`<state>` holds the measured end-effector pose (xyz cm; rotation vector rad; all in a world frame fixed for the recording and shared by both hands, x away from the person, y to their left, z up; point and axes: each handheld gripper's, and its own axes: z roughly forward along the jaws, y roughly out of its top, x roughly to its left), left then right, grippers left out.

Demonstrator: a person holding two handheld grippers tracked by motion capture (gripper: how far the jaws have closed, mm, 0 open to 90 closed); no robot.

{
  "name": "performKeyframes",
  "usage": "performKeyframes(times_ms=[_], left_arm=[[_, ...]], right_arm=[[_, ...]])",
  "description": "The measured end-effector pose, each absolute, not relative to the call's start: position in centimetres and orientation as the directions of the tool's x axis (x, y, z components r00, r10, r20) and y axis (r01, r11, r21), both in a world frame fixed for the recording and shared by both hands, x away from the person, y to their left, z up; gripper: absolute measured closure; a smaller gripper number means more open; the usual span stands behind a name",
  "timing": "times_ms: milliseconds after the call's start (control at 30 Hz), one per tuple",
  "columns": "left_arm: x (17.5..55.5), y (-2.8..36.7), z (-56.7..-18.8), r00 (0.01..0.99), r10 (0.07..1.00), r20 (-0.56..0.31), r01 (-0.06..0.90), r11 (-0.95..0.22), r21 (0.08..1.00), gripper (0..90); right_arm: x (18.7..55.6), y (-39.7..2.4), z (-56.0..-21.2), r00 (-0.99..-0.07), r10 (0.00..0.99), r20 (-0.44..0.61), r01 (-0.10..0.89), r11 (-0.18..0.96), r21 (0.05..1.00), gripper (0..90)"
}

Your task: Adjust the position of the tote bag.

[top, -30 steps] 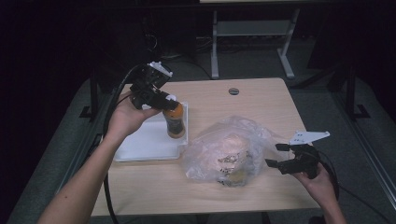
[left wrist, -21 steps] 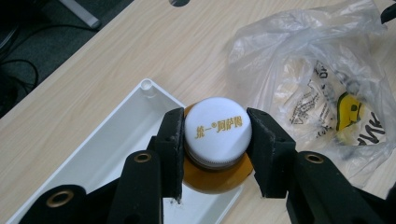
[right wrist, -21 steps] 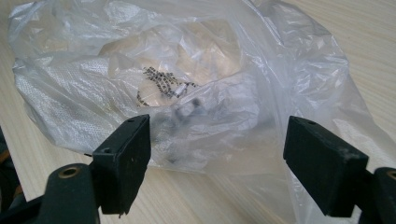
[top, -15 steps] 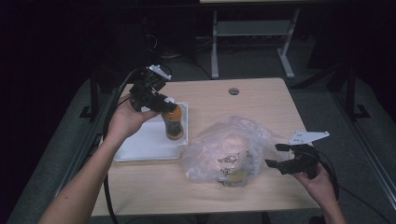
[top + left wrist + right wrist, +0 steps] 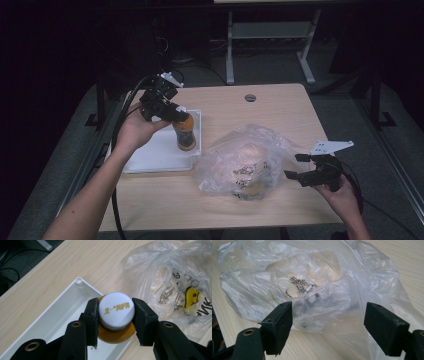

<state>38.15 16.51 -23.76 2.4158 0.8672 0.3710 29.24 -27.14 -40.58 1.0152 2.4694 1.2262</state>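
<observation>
An orange bottle [image 5: 185,136] with a white cap [image 5: 116,310] stands upright at the right end of a white tray [image 5: 150,152]. My left gripper [image 5: 179,114] comes in from the left and is shut on the bottle's neck just under the cap. In the left gripper view the two jaws press on either side of the cap. A crumpled clear plastic bag [image 5: 245,162] with packets inside lies in the middle of the table. My right gripper [image 5: 294,165] stands open just right of the bag, and in the right gripper view the bag [image 5: 312,285] lies ahead of the wide-apart jaws.
The wooden table [image 5: 240,215] has a round cable hole [image 5: 250,97] near its far edge. A metal frame [image 5: 270,35] stands on the dark floor behind the table. The tray's left part [image 5: 62,312] holds nothing.
</observation>
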Motion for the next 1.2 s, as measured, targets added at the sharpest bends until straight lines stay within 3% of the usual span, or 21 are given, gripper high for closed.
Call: performKeyframes(times_ms=[1200], left_arm=[[38.6,16.7,-26.7,0.750,0.659,0.057,0.529,-0.650,0.545,59.4]], right_arm=[[29.1,-27.3,-40.5,-0.739,0.664,0.113,0.491,0.416,0.765,22.5]])
